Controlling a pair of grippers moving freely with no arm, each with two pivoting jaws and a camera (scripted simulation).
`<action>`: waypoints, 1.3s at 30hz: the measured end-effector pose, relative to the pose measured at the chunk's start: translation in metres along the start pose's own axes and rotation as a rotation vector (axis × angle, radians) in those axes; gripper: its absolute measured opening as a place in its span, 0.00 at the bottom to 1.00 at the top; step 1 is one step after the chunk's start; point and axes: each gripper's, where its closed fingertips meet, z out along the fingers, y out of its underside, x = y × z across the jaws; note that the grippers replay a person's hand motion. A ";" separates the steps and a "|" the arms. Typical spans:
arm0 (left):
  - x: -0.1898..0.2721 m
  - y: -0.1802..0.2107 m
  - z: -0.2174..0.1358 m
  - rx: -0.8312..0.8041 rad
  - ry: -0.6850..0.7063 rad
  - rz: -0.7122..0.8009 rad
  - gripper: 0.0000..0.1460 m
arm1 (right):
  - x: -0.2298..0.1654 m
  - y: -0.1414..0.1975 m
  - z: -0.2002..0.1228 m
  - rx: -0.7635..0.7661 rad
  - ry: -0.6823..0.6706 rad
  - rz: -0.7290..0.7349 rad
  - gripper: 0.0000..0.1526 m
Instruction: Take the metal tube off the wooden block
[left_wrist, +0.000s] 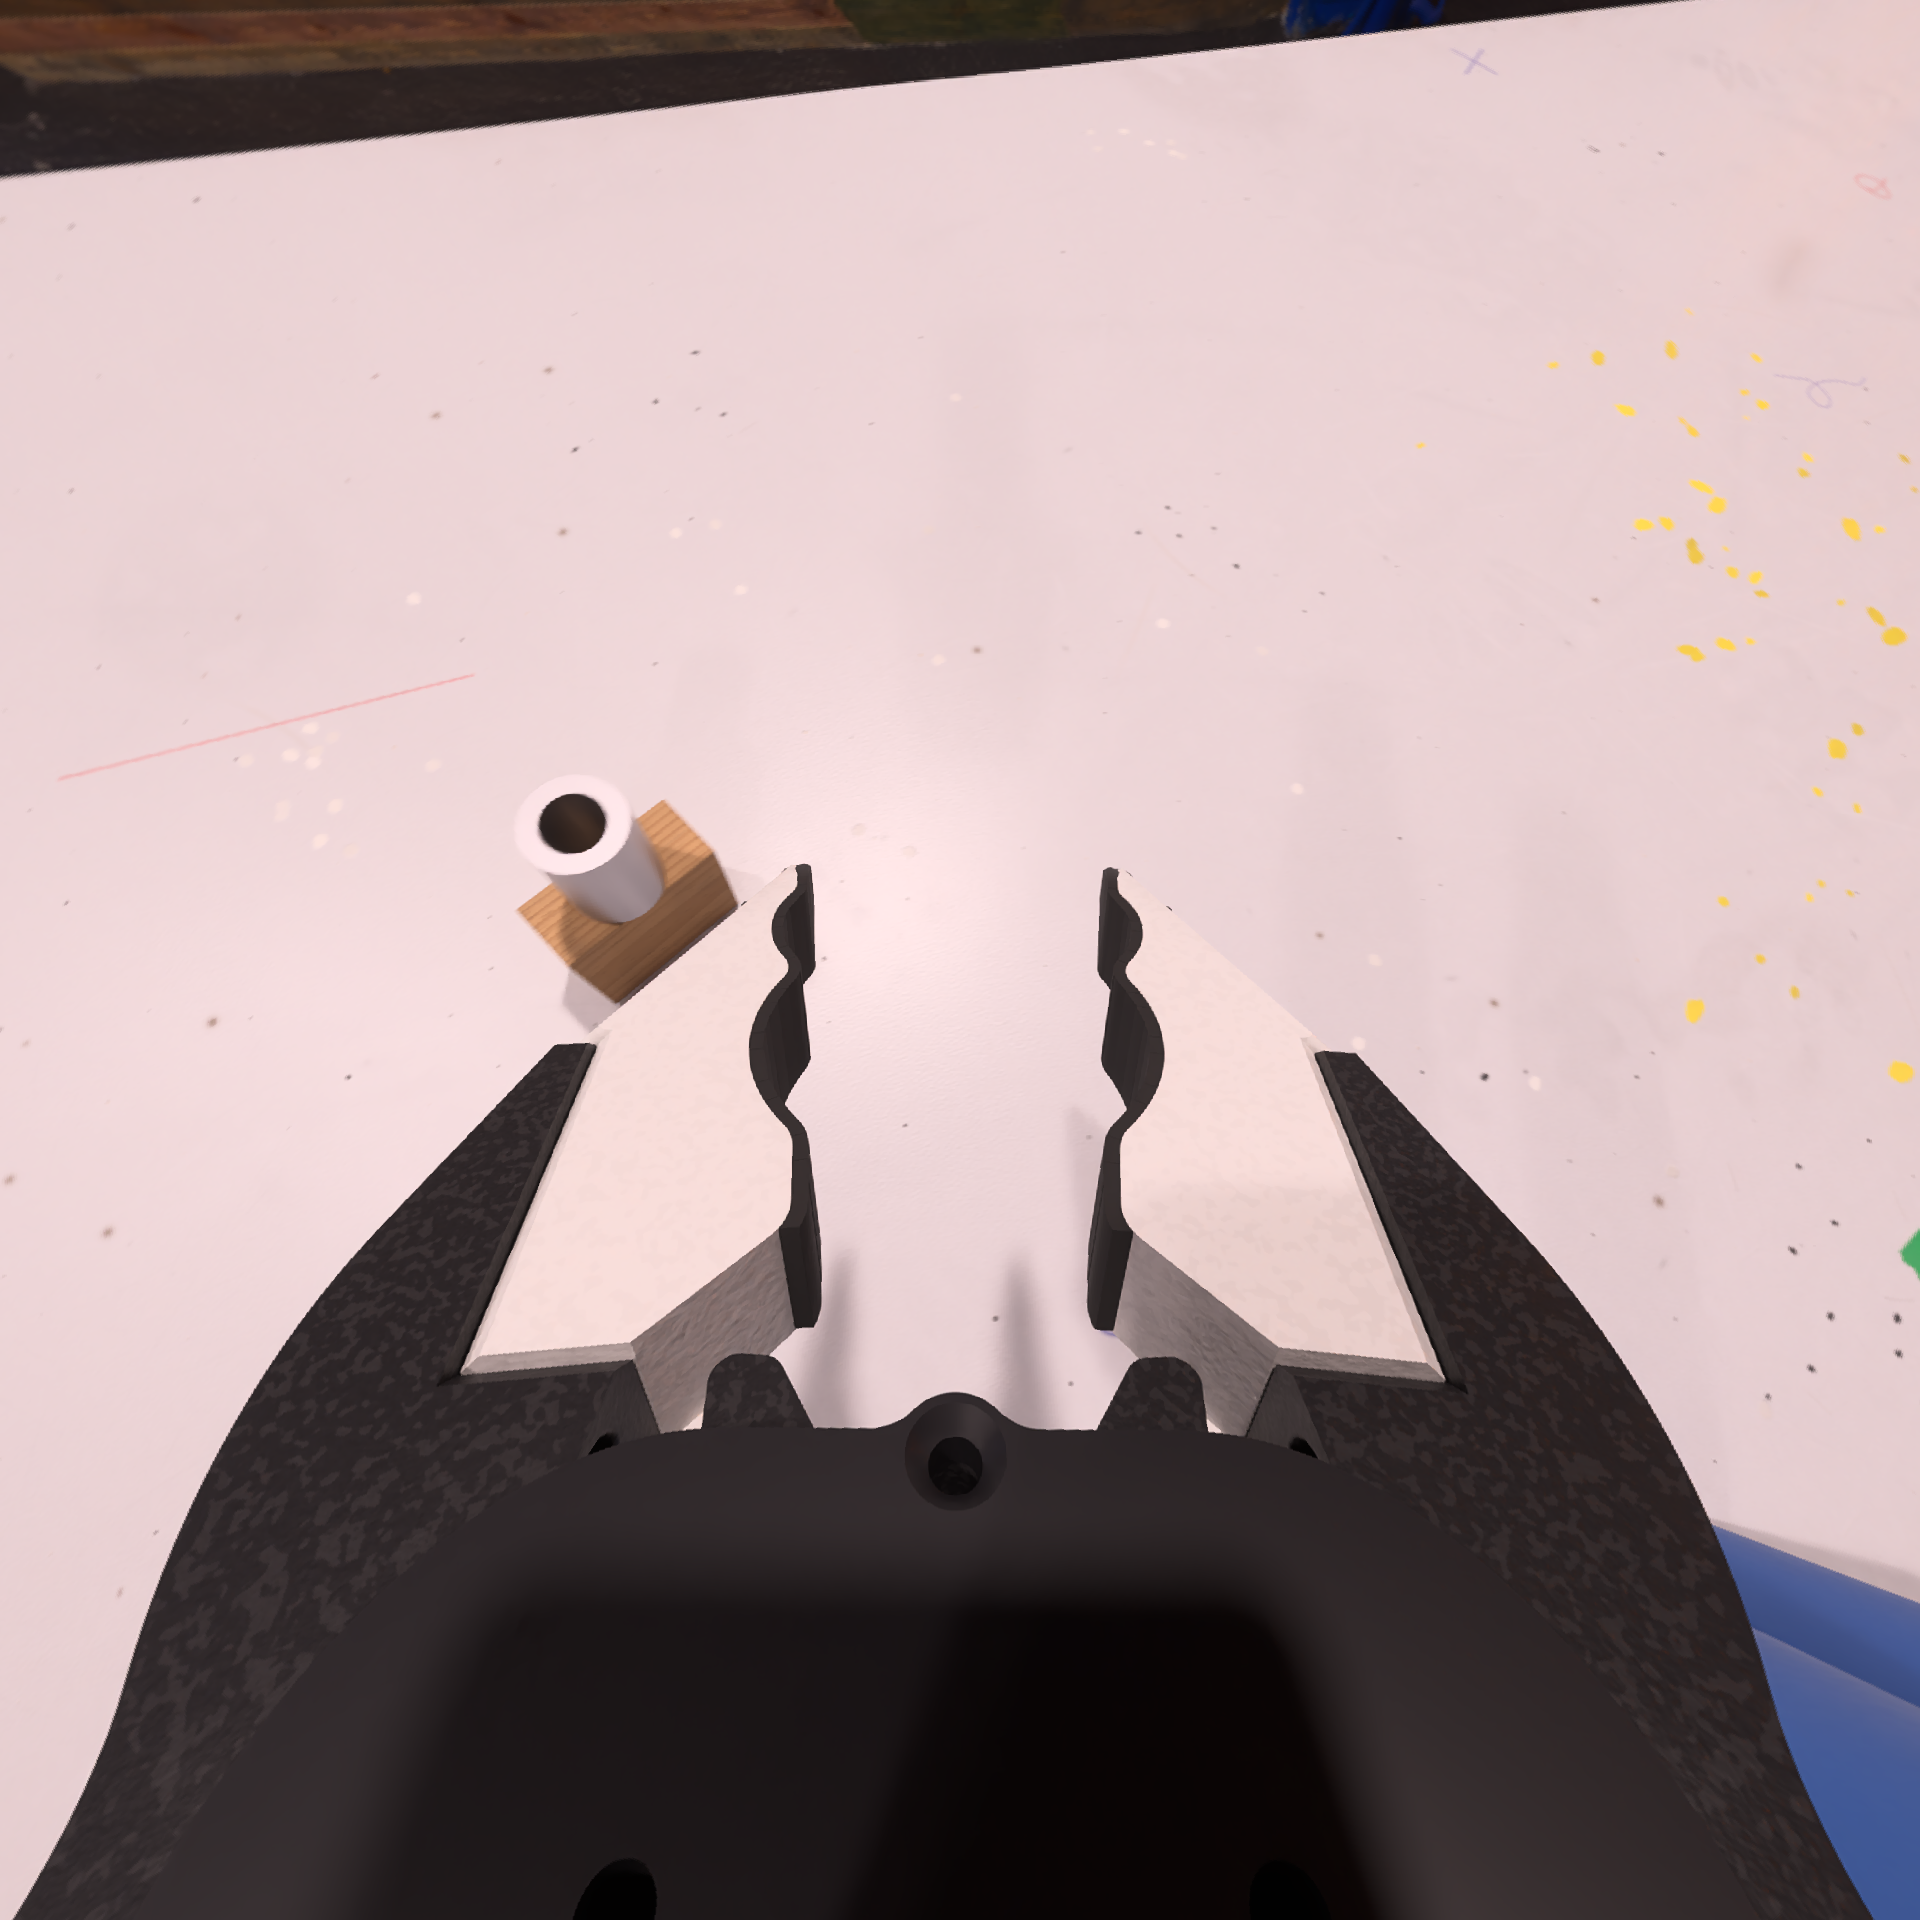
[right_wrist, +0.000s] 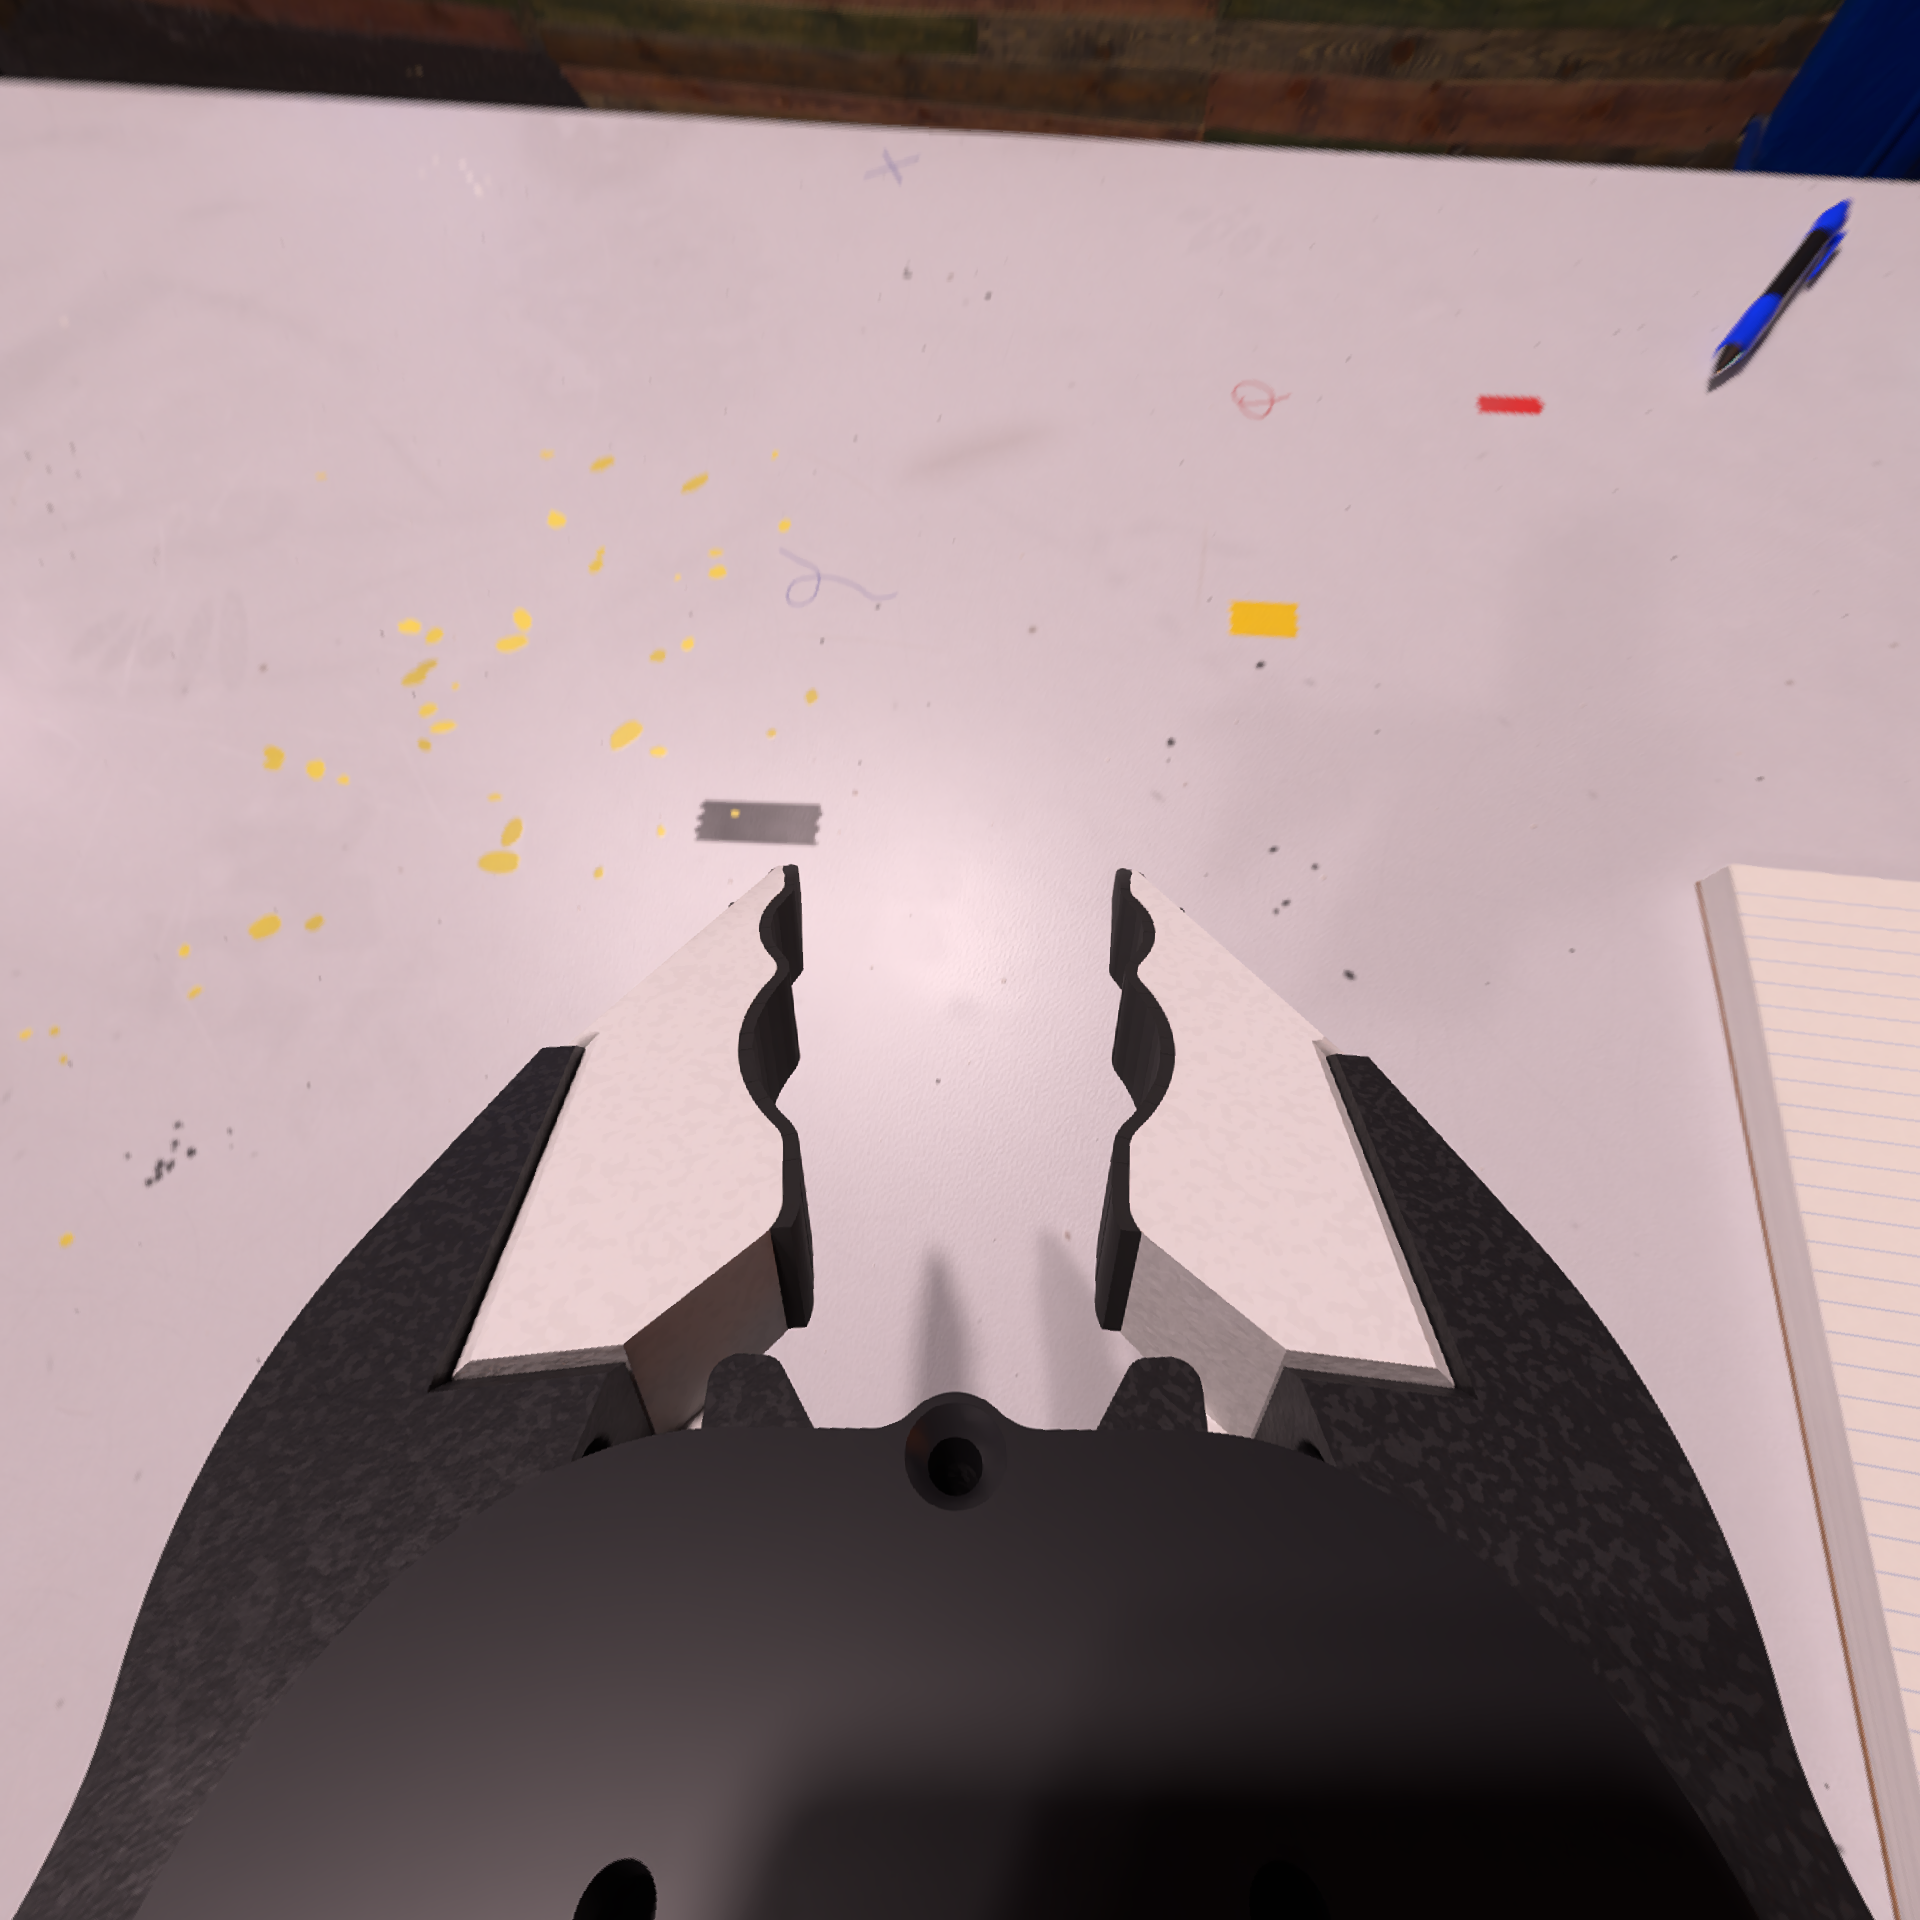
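In the left wrist view a short pale metal tube (left_wrist: 592, 852) stands upright on a small wooden block (left_wrist: 629, 920) on the white table. My left gripper (left_wrist: 956, 883) is open and empty above the table; the block lies just left of its left fingertip, partly hidden by that finger (left_wrist: 686, 1060). My right gripper (right_wrist: 956, 883) is open and empty over bare table. The tube and block do not show in the right wrist view.
A lined notepad (right_wrist: 1839, 1195) lies at the right of the right gripper. A blue pen (right_wrist: 1777, 291) lies far right near the table's back edge. Flat tape marks, grey (right_wrist: 758, 823), yellow (right_wrist: 1263, 619) and red (right_wrist: 1510, 404), and yellow paint specks dot the table. A blue object (left_wrist: 1829, 1683) shows at the left view's lower right.
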 end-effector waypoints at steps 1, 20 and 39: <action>-0.008 0.002 0.000 -0.001 -0.004 -0.013 0.38 | -0.002 0.005 0.002 -0.015 -0.003 -0.009 0.40; -0.089 0.002 0.045 -0.150 0.214 0.618 0.32 | -0.025 0.015 0.015 -0.066 -0.021 -0.131 0.46; -0.122 0.046 0.099 -0.534 0.144 0.916 0.34 | -0.074 -0.003 0.041 -0.126 -0.054 -0.250 0.50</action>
